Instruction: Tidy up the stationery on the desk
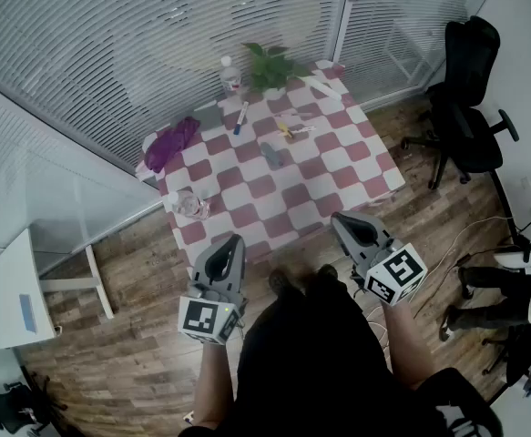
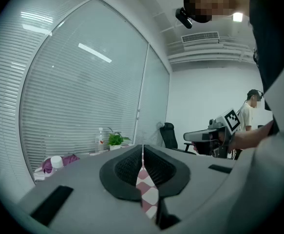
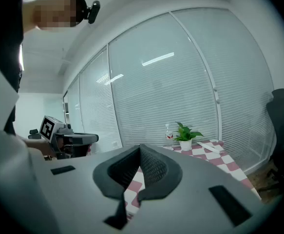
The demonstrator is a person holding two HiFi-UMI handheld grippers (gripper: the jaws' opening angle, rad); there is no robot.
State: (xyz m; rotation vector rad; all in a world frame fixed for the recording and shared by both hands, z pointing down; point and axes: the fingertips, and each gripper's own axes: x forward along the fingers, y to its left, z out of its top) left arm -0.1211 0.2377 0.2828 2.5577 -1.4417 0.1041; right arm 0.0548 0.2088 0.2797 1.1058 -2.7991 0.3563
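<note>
both grippers were pressed together with nothing between their jaws. you held your left gripper (image 1: 235, 242) just short of the near left edge of the checked table (image 1: 356, 167), and your right gripper (image 1: 340, 218) just short of its near right edge, neither touching anything on the cloth. the stationery lay well apart from both, toward the far half of the table: a blue-capped marker (image 1: 240, 117) on the far left of the group, a small yellowish item (image 1: 290, 130) to its right, and a grey item (image 1: 271, 156) nearer to you, about mid-table; what those two were you could not tell at that size. a purple cloth (image 1: 172, 144) sat at the left edge, a crumpled clear thing (image 1: 192, 205) at the near left, and a bottle (image 1: 229, 76) stood just beside a potted plant (image 1: 270, 66) at the far edge. a black office chair (image 1: 465, 98) stood off to the right.
</note>
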